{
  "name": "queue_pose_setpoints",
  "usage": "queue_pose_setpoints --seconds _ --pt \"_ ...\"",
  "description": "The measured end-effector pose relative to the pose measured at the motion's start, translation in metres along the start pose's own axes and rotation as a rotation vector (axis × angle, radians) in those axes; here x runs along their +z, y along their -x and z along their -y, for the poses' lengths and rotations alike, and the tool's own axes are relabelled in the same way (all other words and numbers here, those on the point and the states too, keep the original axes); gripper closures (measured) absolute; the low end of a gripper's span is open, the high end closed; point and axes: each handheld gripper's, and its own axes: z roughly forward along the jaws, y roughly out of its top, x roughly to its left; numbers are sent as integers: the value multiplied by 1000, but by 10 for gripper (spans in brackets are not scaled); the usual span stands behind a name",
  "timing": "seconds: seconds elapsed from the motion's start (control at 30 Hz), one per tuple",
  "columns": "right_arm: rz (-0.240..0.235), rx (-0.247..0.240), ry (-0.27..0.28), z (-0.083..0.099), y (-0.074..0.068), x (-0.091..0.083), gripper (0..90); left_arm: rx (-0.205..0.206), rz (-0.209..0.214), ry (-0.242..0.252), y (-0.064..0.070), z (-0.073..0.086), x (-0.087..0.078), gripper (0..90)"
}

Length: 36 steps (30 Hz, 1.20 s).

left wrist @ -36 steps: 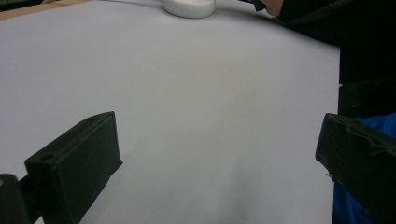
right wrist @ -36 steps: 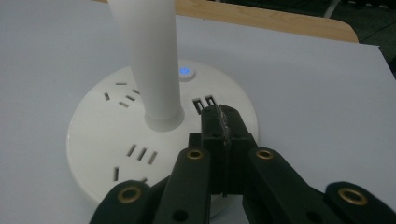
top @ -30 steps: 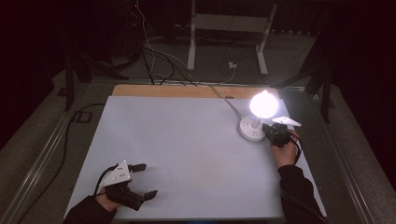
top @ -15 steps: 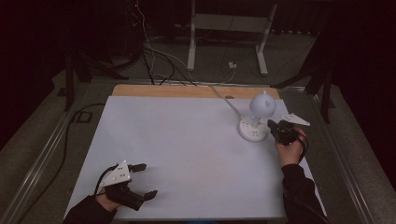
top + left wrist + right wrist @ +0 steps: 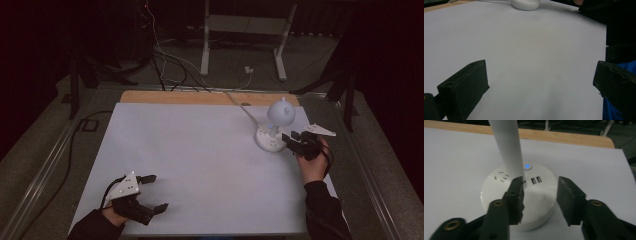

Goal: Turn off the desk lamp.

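A white desk lamp stands at the table's right: round base [image 5: 265, 141], globe head [image 5: 281, 114], unlit. In the right gripper view its stem [image 5: 507, 147] rises from the base [image 5: 496, 187], which carries a blue light [image 5: 527, 166], USB ports [image 5: 536, 180] and socket slots. My right gripper [image 5: 291, 137] is open, its jaws just over the base's near edge with nothing between them [image 5: 540, 192]. My left gripper [image 5: 157, 191] rests open at the table's near left, empty [image 5: 541, 82]. The lamp base [image 5: 525, 3] lies far ahead of it.
A white sheet [image 5: 200, 150] covers the table, with a wooden strip [image 5: 200, 97] along the back. The lamp's cord [image 5: 245, 112] runs off the back edge. Cables and a metal stand [image 5: 205, 50] are on the dark floor beyond.
The lamp head glowed brightly one second ago and has been dark since half a second ago. Both grippers have barely moved.
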Motion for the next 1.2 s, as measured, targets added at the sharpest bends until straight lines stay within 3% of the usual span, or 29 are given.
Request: queue_pose_setpoints --seconds 0.27,0.3,0.37,0.43,0.5,0.6,0.7,0.77,0.87,1.13,1.2 --pt "-19 13 7 9 -13 -17 234 -11 -4 2 -2 -1 1 5" --pt "-19 13 7 9 -13 -17 234 -13 -4 5 -2 -1 1 5" --pt "-49 18 2 11 -18 -23 138 -14 -4 8 -3 -1 1 5" --pt "-80 18 3 12 -22 -27 108 -18 -2 7 -4 -1 2 5" --pt "-132 -6 10 12 -26 -32 23 -20 3 7 -6 -1 3 5" --pt "-156 -19 16 12 -31 -35 14 -19 3 4 -5 -1 4 5" --pt "-235 -48 17 13 -41 -41 0 -21 6 8 -5 -1 3 5" --pt "-244 -60 16 13 -44 -42 0 -16 5 8 -3 -1 2 5" --pt "-297 -80 4 17 -57 -47 0 -15 9 10 -2 0 1 5" --pt "-352 -138 8 27 -82 -57 0 -6 10 11 0 0 0 5" --pt "-373 -129 7 32 -86 -58 0 -7 11 10 0 0 1 5"
